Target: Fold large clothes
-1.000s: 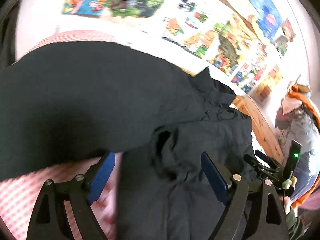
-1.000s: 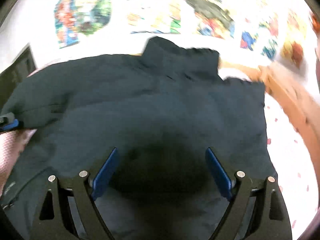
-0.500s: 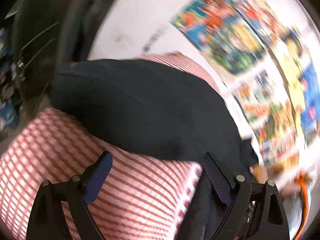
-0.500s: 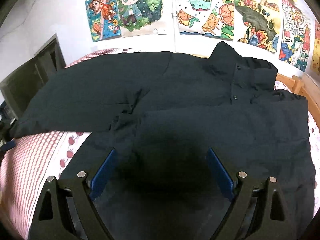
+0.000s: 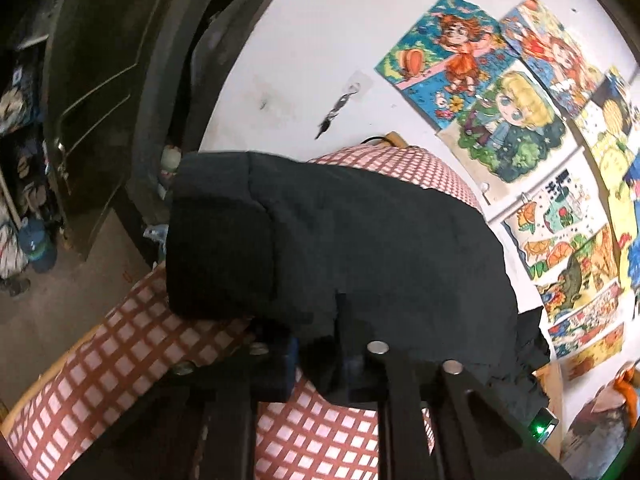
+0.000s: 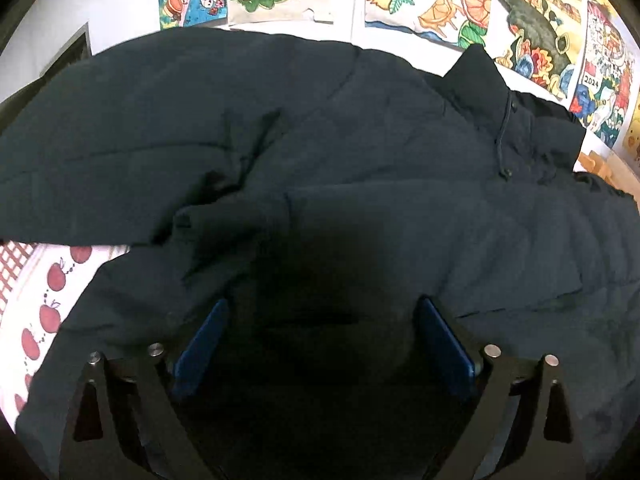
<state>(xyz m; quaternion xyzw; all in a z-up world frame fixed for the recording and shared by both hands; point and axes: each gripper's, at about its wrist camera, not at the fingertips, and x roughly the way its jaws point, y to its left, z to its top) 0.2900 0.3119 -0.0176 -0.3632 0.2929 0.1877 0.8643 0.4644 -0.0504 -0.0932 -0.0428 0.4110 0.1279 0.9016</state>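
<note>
A large dark padded jacket [image 6: 360, 168] lies spread on the bed, its collar [image 6: 480, 80] toward the poster wall. One sleeve [image 5: 320, 240] stretches out over the red-checked cover. My left gripper [image 5: 320, 360] is shut on the near edge of that sleeve, close to the cuff [image 5: 216, 256]. My right gripper [image 6: 320, 344] is open, its blue pads [image 6: 200, 344] just over the jacket's body, holding nothing.
The bed has a red-and-white checked cover [image 5: 120, 368] and a white sheet with red apples [image 6: 44, 304]. Cartoon posters [image 5: 500, 120] cover the white wall. A dark wardrobe [image 5: 92, 80] and floor clutter [image 5: 24, 248] stand left of the bed.
My left gripper has swung left along the sleeve to near the cuff and closed on its edge. My right gripper has moved lower and closer over the jacket body, still open.
</note>
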